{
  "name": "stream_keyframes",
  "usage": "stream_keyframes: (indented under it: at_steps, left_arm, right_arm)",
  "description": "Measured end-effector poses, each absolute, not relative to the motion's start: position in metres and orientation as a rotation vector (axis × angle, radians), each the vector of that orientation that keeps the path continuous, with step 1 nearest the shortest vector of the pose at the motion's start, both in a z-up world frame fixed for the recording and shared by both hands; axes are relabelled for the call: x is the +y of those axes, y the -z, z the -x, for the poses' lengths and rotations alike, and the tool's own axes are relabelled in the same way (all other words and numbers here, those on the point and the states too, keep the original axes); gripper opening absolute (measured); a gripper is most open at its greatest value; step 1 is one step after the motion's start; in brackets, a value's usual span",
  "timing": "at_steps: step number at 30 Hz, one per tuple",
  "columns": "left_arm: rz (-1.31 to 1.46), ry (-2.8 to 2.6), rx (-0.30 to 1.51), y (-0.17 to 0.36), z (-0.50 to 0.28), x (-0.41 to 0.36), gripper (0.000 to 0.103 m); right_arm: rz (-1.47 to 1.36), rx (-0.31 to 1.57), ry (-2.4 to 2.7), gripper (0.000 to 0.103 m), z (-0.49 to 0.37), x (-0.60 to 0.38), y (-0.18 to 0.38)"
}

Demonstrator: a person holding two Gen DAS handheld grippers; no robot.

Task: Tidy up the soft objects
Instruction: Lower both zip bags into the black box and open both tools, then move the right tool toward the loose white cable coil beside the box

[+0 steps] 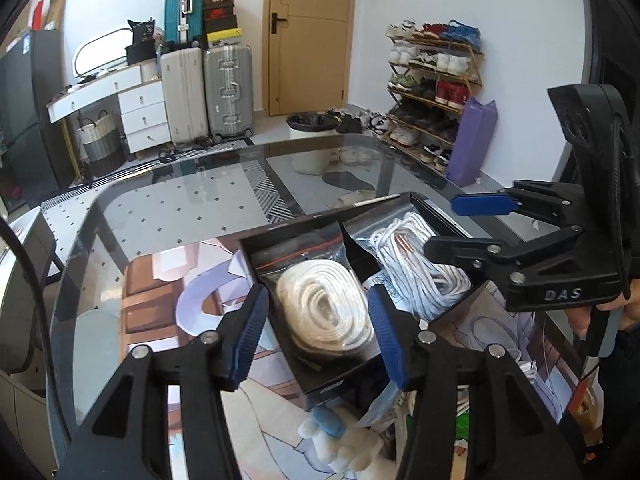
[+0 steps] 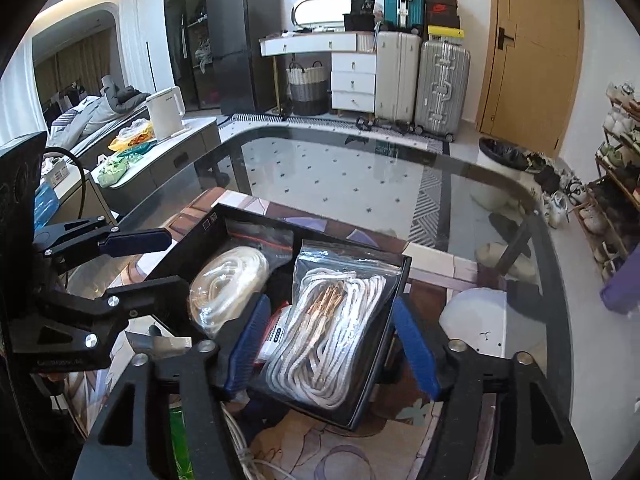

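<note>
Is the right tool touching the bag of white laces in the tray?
Apart. In the right wrist view the right tool stands open, its blue pads either side of the bag of white laces, with dark gap showing between each pad and the bag.

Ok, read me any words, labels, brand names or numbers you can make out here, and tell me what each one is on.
"DAS": raised letters on the black body of the right gripper.
Shoe boxes stacked behind the suitcases: a red swoosh logo, wording blurred.
Red and white label in the black tray: too small to read.
Nothing else legible.
</note>
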State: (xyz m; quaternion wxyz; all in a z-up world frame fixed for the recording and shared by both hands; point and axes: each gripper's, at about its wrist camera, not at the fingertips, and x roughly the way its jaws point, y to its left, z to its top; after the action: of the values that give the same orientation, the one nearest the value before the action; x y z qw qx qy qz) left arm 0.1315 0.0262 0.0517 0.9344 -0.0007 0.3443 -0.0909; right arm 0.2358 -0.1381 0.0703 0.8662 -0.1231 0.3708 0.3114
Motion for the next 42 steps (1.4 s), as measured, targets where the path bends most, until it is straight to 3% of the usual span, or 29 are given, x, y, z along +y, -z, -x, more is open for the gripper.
stream_keyframes:
  at_steps: [3,4,5,6,8,30,42]
  left_arm:
    - [0.000,0.165,0.691,-0.051,-0.126,0.029,0.069]
    - [0.002,0.151,0.682,-0.052,-0.124,0.029,0.086]
    - [0.008,0.136,0.664,-0.053,-0.120,0.030,0.097]
    - [0.013,0.127,0.646,-0.054,-0.117,0.031,0.099]
    - [0.014,0.120,0.631,-0.056,-0.112,0.032,0.103]
    - [0.064,0.064,0.637,-0.043,-0.066,0.038,0.103]
    - [0.045,0.071,0.663,-0.036,-0.063,0.037,0.103]
  right_arm:
    - [0.236,0.753,-0.651,0.088,-0.229,-0.144,-0.075]
    - [0.229,0.751,-0.652,0.092,-0.227,-0.147,-0.076]
    - [0.224,0.746,-0.648,0.094,-0.225,-0.150,-0.076]
    - [0.214,0.734,-0.635,0.101,-0.221,-0.154,-0.077]
    - [0.195,0.729,-0.643,0.101,-0.216,-0.158,-0.078]
    - [0.181,0.723,-0.694,0.102,-0.147,-0.193,-0.069]
    - [0.282,0.808,-0.739,0.102,-0.147,-0.176,-0.034]
